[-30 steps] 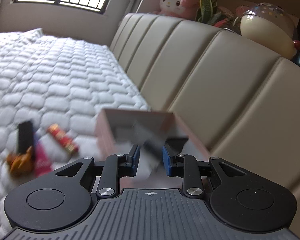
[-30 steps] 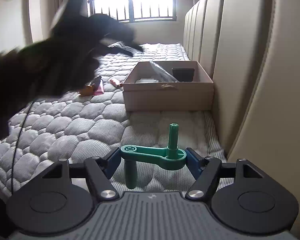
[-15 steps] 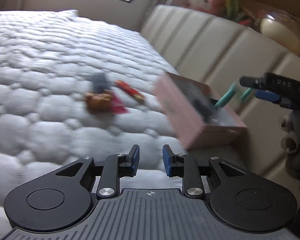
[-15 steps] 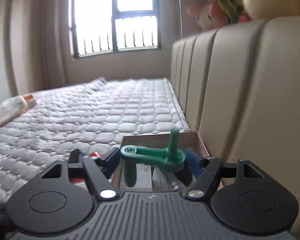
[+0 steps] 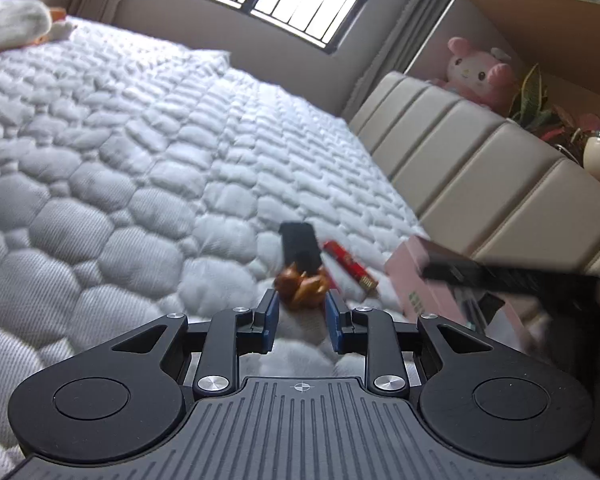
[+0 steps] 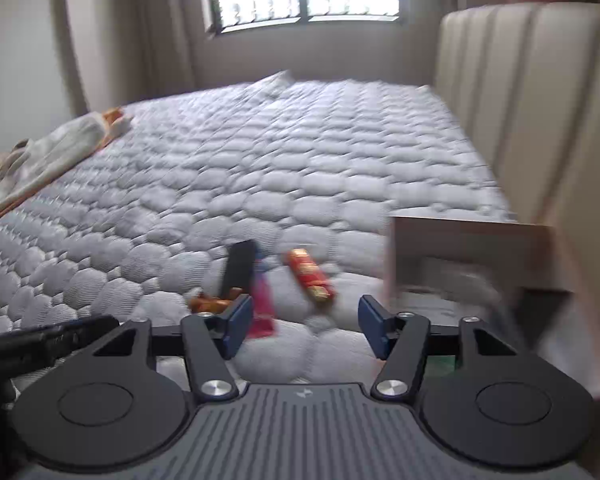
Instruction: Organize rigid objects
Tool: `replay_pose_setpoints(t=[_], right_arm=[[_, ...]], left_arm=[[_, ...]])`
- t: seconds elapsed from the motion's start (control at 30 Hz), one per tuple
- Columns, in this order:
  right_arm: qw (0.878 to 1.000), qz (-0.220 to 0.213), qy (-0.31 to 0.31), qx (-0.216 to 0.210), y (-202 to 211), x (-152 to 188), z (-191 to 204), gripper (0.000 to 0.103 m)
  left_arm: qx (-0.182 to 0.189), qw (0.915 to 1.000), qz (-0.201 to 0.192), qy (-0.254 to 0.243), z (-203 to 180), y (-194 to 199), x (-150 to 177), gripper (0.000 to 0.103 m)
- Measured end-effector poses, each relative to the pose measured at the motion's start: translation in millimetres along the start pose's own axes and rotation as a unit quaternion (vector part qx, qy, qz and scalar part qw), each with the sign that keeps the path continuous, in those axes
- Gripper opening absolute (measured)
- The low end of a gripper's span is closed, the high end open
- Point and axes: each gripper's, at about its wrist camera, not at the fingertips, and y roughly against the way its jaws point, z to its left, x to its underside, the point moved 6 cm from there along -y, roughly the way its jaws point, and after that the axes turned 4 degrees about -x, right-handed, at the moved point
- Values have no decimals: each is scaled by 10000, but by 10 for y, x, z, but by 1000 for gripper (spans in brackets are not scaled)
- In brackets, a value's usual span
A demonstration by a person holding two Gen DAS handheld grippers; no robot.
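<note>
— Several bits are lying on the quilt (image 5: 148, 168): from the left, a brown figurine (image 5: 300, 286), a black bar (image 5: 298, 246), a red pack (image 5: 350, 266), then the box (image 5: 432, 284).
— What are the grippers doing?
— Left gripper (image 5: 300, 316) is gaping partway, empty, just short of the figurine. Right gripper (image 6: 304, 326) is spreading wide, empty.
— Grip?
— Probably light, hard, lumpy: pinching its body looks best.

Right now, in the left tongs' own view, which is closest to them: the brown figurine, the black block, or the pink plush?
1. Brown figurine, just ahead of the open left tongs.
2. Black block, right behind it.
3. Pink plush, far off above the headboard, upper right.
</note>
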Motion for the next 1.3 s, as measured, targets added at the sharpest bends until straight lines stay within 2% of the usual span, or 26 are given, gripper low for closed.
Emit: replay_pose_setpoints(t=[0.2,0.33,0.43,0.5,0.57,0.73,0.8,0.83,0.93,1.07,1.13,1.2,1.23,1.3], right_arm=[[9970,632,-220,-399,-812,-237,299,57],[9955,942,-1,13,-1370,-249,434,57],[9938,1094,97,144,-1566,-209,459,57],[9929,1171,167,110,-1586,-168,468,49],[9925,1155,381,115,-1531,-138,488,36],[9906,1265,518,-90,-1240,0,462,25],[9901,1311,467,-190,-1071,91,434,16],[9899,1333,411,-253,-974,140,414,7],[9876,1440,179,-595,-670,321,362,7],[9883,1308,76,-777,-196,559,262,7],[9902,1167,-69,-766,37,681,165,7],[9939,934,-21,-584,254,815,66,7],[9962,771,66,-398,362,886,17,10],[9982,541,228,-74,546,1032,-90,31]], left_arm=[[-50,9995,272,146,235,114,162,28],[-32,9990,353,288,402,206,221,28],[23,9983,358,460,503,235,235,28],[82,9979,347,534,525,237,234,28],[114,9977,351,577,528,224,241,28],[147,9967,498,629,481,167,322,28],[159,9966,545,589,426,162,351,28],[171,9967,563,552,389,162,364,28],[210,9972,595,408,255,168,381,28],[253,9981,565,57,8,131,361,28],[259,9980,530,-216,-141,72,314,28],[267,9974,506,-431,-300,-24,235,28],[292,9972,501,-472,-373,-86,186,28],[328,9969,525,-481,-500,-244,73,28]])
